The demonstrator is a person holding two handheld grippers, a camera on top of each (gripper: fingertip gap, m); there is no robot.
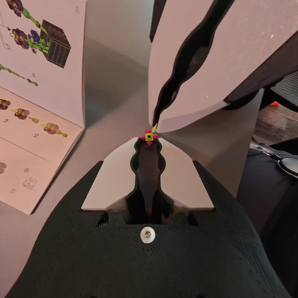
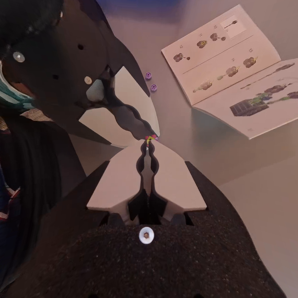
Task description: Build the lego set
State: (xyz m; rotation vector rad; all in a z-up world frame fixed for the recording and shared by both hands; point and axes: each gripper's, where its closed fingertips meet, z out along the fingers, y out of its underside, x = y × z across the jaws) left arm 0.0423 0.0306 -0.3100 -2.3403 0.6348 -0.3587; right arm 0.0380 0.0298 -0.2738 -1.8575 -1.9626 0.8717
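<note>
Left gripper [image 1: 148,140], with pale curved fingers on a black printed body, is clamped at its tips on a small magenta flower cluster built around a yellow-green square brick with a round hole [image 1: 148,137]. Right gripper [image 2: 148,142] is closed on a thin yellow pointed piece [image 1: 154,128], whose tip is held just beside the cluster's upper right corner (whether it touches cannot be told). Both are held above a grey tabletop [image 2: 201,161]. An open paper instruction booklet [image 2: 225,67] is laid flat well apart, and two small lilac round flower pieces [image 2: 151,81] are seen near it.
</note>
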